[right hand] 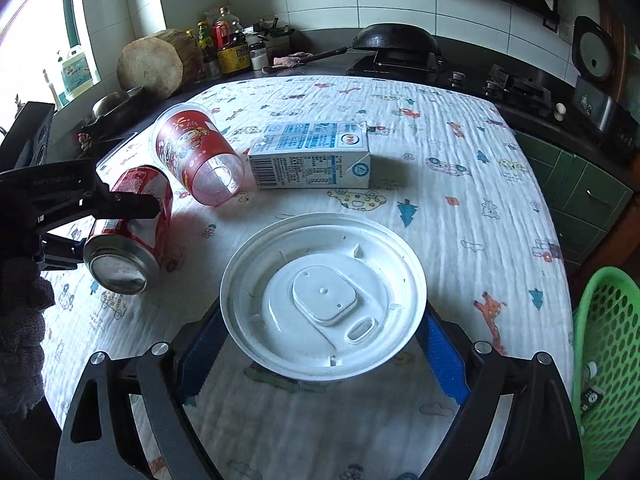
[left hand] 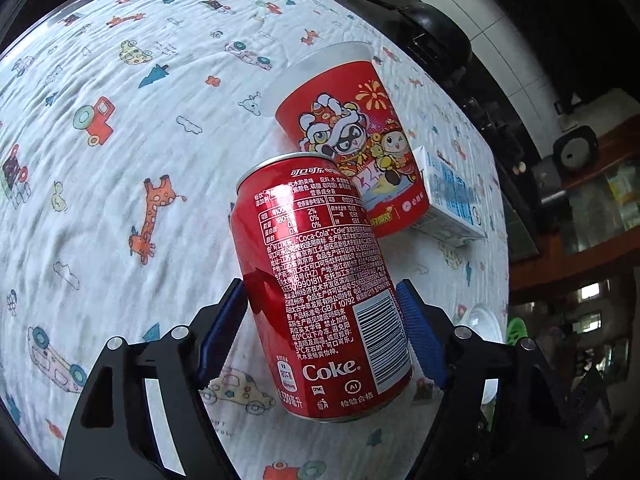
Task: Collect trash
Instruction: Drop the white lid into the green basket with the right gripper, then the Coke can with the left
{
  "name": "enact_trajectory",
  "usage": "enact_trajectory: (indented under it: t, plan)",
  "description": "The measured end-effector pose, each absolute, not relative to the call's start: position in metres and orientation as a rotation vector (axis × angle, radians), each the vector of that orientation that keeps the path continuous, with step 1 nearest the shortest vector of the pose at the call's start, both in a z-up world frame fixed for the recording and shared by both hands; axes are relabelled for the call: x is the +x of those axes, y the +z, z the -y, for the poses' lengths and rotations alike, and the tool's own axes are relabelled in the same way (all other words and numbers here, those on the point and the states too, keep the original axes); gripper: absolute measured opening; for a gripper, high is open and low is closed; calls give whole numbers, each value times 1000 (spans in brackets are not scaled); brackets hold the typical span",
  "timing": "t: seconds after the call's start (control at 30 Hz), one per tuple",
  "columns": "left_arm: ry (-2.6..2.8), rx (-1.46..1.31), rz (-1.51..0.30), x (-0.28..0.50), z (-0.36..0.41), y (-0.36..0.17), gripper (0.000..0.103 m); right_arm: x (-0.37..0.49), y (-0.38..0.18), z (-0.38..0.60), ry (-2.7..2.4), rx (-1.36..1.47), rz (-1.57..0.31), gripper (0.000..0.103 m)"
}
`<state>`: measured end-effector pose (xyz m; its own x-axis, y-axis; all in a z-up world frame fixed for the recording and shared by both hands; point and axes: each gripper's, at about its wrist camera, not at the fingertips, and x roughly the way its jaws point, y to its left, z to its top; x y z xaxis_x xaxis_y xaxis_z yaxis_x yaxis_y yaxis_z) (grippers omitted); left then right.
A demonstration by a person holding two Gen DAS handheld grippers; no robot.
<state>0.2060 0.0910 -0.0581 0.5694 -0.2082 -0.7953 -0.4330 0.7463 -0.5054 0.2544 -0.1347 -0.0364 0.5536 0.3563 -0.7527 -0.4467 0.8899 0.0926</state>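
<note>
Left wrist view shows the left hand-held gripper [left hand: 324,334] straddling a red Coke can [left hand: 320,280] that lies on its side on the desk [left hand: 120,200]. One blue pad looks to be touching the can's near flank; on the far side I can't quite tell whether the pad presses or only stands beside it. So the jaws are fairly wide, set about the can, and a firm grip is not certain.

Right wrist view has the right hand-held gripper [right hand: 320,344] spread wide around a white plastic lid [right hand: 322,304], its rim reaching both blue pads. It seems pinched by its edges, though how firmly I can't say.

My worry is the can: round, smooth and lying down, it could roll or squirt out if the jaws bite off-centre, and it might knock the tipped red paper cup [right hand: 196,156] just behind it. The lid is thin and flexible; squeezed by the rim it may buckle and pop free, or tilt and slide out on the way over.

A milk carton [right hand: 310,156] lies flat beside the cup, untouched, near the middle of the desk.

The green mesh basket [right hand: 608,356] sits off the desk's right edge. Something small rests at its bottom; I can't make out what. The cup's mouth faces away, contents unseen.
</note>
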Motion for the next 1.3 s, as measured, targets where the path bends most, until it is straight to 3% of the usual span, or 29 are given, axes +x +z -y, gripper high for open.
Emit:
enact_trajectory:
  t: [0.4, 0.77, 1.3]
  plan:
    - [-127, -558, -976, 202, -3, -16, 74, 239, -12, 275, 183, 6, -798, 86]
    - [-404, -365, -966, 239, 115, 19, 74, 233, -44, 430, -118, 125, -874, 86]
    - [-617, -133, -1032, 283, 266, 1, 74, 190, -38, 458, -169, 164, -813, 86]
